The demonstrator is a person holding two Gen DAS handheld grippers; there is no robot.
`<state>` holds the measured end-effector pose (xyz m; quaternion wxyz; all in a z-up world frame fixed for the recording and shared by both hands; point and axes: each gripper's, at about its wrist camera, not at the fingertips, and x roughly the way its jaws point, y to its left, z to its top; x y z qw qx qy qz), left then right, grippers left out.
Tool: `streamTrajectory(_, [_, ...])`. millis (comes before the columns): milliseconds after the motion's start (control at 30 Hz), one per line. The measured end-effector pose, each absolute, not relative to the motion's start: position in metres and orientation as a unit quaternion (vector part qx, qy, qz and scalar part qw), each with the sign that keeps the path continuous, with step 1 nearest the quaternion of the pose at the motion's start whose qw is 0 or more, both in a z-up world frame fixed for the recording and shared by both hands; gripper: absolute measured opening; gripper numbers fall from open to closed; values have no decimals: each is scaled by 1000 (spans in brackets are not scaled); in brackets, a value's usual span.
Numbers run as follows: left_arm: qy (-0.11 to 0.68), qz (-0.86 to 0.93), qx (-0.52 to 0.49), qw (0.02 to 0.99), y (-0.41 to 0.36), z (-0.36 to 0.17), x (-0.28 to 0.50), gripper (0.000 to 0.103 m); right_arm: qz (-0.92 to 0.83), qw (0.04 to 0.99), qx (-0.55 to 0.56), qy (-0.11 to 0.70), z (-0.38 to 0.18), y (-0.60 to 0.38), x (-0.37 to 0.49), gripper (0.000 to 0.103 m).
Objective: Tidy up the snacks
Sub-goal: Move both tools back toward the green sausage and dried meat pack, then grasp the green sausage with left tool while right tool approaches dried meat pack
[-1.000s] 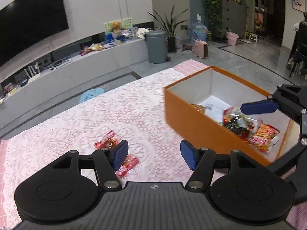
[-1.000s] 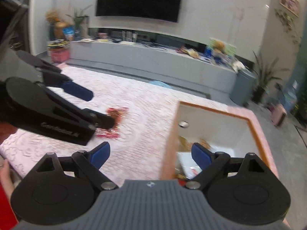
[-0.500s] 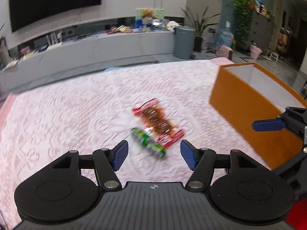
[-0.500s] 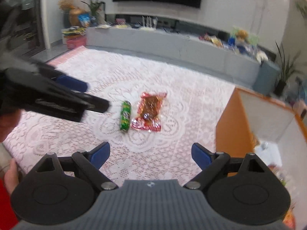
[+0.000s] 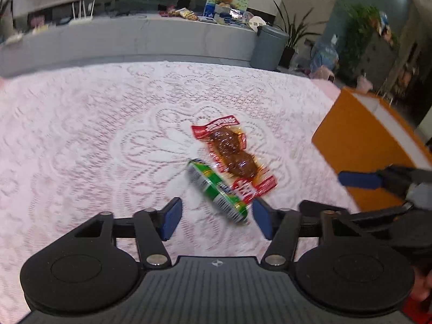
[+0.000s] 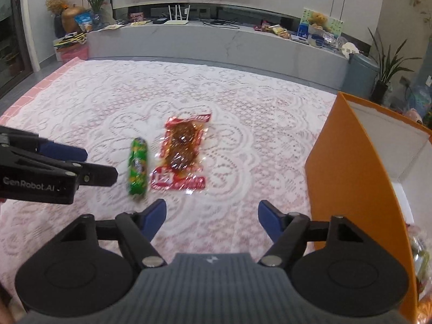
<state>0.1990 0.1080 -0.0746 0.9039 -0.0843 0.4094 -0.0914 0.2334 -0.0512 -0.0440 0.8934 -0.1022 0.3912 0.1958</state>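
Note:
A green snack tube (image 5: 216,189) and a red-edged clear packet of brown snack (image 5: 233,154) lie side by side on the pink lace tablecloth (image 5: 81,135). They also show in the right wrist view, the tube (image 6: 138,166) left of the packet (image 6: 182,152). My left gripper (image 5: 214,220) is open and empty, just short of the tube's near end. My right gripper (image 6: 212,220) is open and empty, a little nearer than the packet. The orange box (image 6: 348,178) stands at the right, with several snacks inside near its front corner (image 6: 421,253).
The left gripper (image 6: 54,167) reaches in from the left in the right wrist view. The right gripper (image 5: 378,181) shows beside the orange box (image 5: 359,145) in the left wrist view. Beyond the table are a grey TV bench (image 6: 216,40) and a bin (image 5: 268,47).
Both grippers have swung left, away from the box, toward the two snacks on the cloth. The left gripper has come closer to the green tube. Both stay open.

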Motion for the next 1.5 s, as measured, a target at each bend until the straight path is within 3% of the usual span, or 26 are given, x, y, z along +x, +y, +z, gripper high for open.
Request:
streamTrajectory(267, [437, -42, -160, 884, 108, -92, 229, 43, 202, 902, -112, 366, -51, -42, 252, 69])
streamTrajectory(333, [438, -41, -171, 882, 107, -96, 233, 43, 201, 904, -116, 360, -54, -41, 256, 69])
streamTrajectory(600, [429, -41, -136, 892, 101, -93, 234, 29, 224, 905, -144, 331, -64, -27, 267, 60])
streamTrajectory(1033, [443, 11, -128, 887, 125, -89, 235, 31, 258, 898, -89, 346, -73, -3, 292, 59])
streamTrajectory(1200, [441, 10, -139, 887, 126, -93, 236, 34, 260, 886, -67, 379, -88, -5, 297, 75])
streamTrajectory(1300, [435, 8, -136, 890, 124, -94, 235, 38, 276, 881, -78, 376, -90, 2, 289, 78])
streamTrajectory(1500, [427, 11, -121, 896, 122, -96, 236, 40, 278, 885, -92, 362, -90, 9, 282, 73])
